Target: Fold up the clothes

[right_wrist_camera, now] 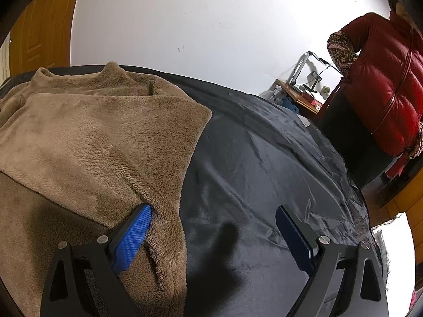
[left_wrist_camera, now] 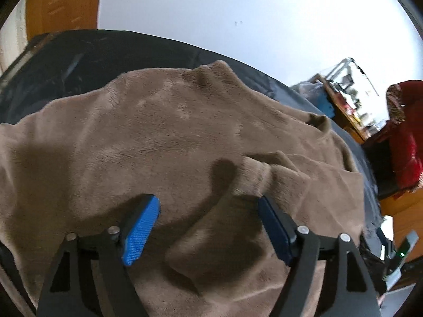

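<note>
Left gripper: jaws wide, empty, above the brown fleece garment, a fold lying between them. Right gripper: jaws wide, the garment's hem at the left jaw, dark sheet beneath.

The brown fleece garment is running off the left wrist view's left and bottom edges. A person in a red jacket is standing half cut by the right wrist view's edge.

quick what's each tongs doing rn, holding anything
Left tongs: open above the brown fleece garment, holding nothing.
Right tongs: open at the garment's edge, holding nothing.
</note>
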